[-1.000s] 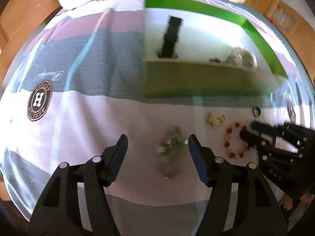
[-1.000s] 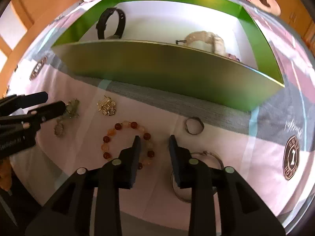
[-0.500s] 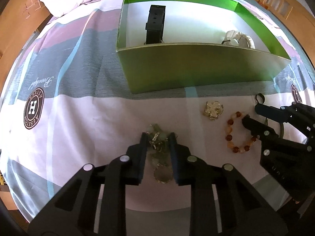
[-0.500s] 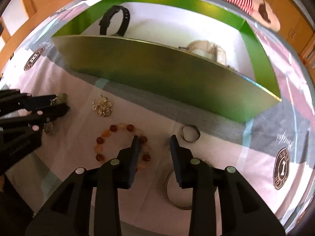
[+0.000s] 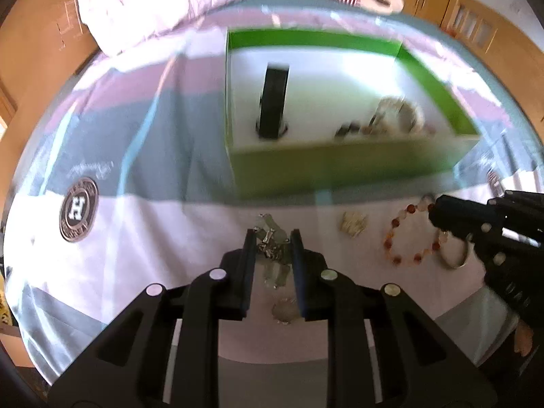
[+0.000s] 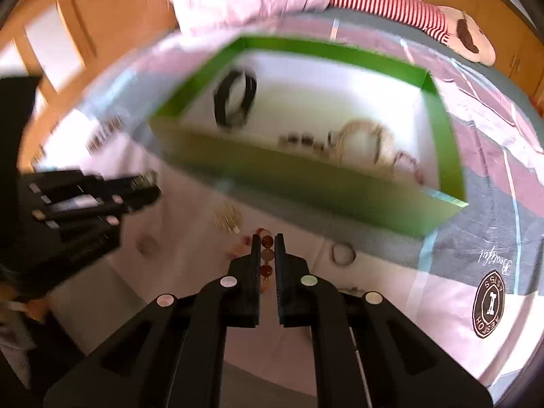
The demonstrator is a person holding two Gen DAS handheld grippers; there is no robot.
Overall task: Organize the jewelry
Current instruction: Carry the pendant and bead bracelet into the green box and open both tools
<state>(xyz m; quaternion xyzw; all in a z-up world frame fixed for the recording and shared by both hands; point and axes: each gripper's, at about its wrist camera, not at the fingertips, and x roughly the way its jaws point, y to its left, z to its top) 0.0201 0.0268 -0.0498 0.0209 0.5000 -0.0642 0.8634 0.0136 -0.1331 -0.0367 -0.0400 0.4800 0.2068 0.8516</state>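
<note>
My left gripper [image 5: 272,238] is shut on a pale green charm necklace [image 5: 273,255] and holds it lifted above the bedsheet. My right gripper [image 6: 268,241] is shut on an amber bead bracelet [image 6: 267,255], also raised. The bracelet shows in the left wrist view [image 5: 411,234] beside the right gripper [image 5: 438,214]. The green box [image 5: 340,166] with a white floor stands ahead and holds a black watch [image 5: 273,102] and a cream bracelet [image 5: 401,117].
A gold brooch [image 5: 353,222] lies on the sheet between the grippers. A small dark ring [image 6: 343,254] lies before the box wall. A silver bangle [image 5: 455,255] lies under the right gripper. Pillows [image 5: 163,3] lie behind the box.
Both grippers have lifted from the sheet with their pieces. The right gripper closed on the bead bracelet. The box now looks farther and lower in both views.
</note>
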